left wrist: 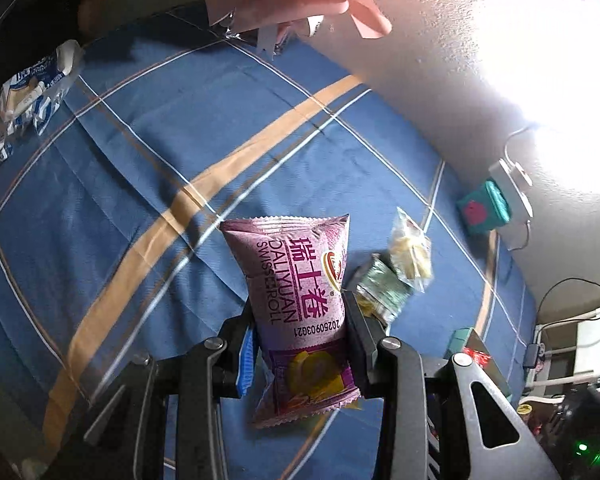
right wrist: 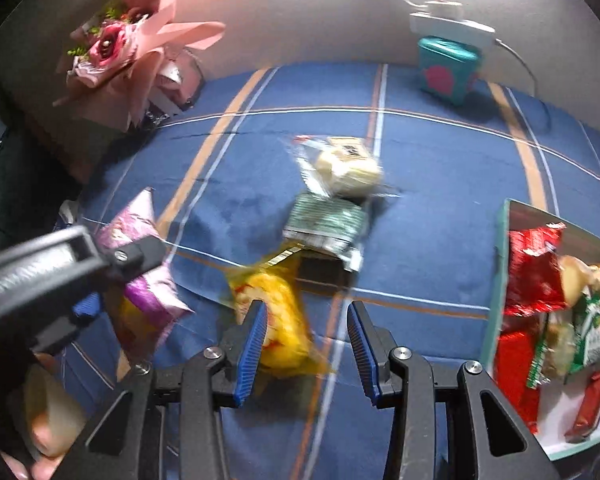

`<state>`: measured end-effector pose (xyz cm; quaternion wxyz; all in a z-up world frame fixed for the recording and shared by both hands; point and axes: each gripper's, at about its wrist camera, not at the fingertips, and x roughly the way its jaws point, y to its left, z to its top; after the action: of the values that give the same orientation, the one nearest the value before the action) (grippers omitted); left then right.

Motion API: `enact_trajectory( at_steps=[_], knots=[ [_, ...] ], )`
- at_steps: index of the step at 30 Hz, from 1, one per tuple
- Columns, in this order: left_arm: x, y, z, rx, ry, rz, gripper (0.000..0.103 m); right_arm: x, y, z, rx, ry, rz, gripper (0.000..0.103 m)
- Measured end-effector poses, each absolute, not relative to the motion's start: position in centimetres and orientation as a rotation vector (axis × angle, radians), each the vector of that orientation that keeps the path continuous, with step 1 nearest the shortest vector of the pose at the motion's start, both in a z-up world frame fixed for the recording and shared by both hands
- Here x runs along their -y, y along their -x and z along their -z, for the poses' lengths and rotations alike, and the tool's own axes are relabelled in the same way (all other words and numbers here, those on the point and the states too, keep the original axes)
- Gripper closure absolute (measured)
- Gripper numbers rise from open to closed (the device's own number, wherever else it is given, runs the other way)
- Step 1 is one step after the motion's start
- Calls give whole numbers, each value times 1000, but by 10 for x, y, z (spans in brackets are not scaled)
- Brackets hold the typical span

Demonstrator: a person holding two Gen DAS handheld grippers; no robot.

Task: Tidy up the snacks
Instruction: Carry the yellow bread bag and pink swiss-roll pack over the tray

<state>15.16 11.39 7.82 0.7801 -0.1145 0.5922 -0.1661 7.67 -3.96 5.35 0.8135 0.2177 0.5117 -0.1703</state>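
- Several snacks already sit in the teal box [right wrist: 500, 264]; two packets, a green one [right wrist: 324, 224] and a pale one [right wrist: 346, 168], lie loose on the blue bedsheet [right wrist: 440, 240].
- Left hand-held gripper [left wrist: 300, 320] pinches a purple Swiss roll packet [left wrist: 296, 280], lifted clear of the sheet.
- Right hand-held gripper [right wrist: 308, 344] has a yellow packet [right wrist: 280, 320] against its left pad only; the jaws stand spread around it, with the box just to its right.

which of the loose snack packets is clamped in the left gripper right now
The purple Swiss roll packet, shut between the left gripper jaws. The yellow, green and pale packets are not.
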Motion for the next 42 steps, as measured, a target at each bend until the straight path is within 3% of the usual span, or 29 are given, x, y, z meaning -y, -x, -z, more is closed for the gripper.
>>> enact_trajectory(
  at_steps=[17,21,32,33,36,42],
  knots=[
    [-131,-171,-25,-1411,228,194,64,15,-104,-18,-1158,-451,224,57],
    [-132,-171,-17,-1430,232,189,64,8,-113,1,-1214,-409,232,44],
    [-128,-178,-9,-1445,251,184,63,-4,-117,20,-1255,-344,245,37],
    [-129,-178,-10,-1442,252,183,64,-5,-117,20,-1249,-337,247,37],
    [-131,-176,-16,-1427,254,184,64,-12,-118,17,-1229,-319,275,55],
    [-130,-170,-35,-1387,259,206,64,-10,-109,1,-1201,-308,287,60]
  ],
)
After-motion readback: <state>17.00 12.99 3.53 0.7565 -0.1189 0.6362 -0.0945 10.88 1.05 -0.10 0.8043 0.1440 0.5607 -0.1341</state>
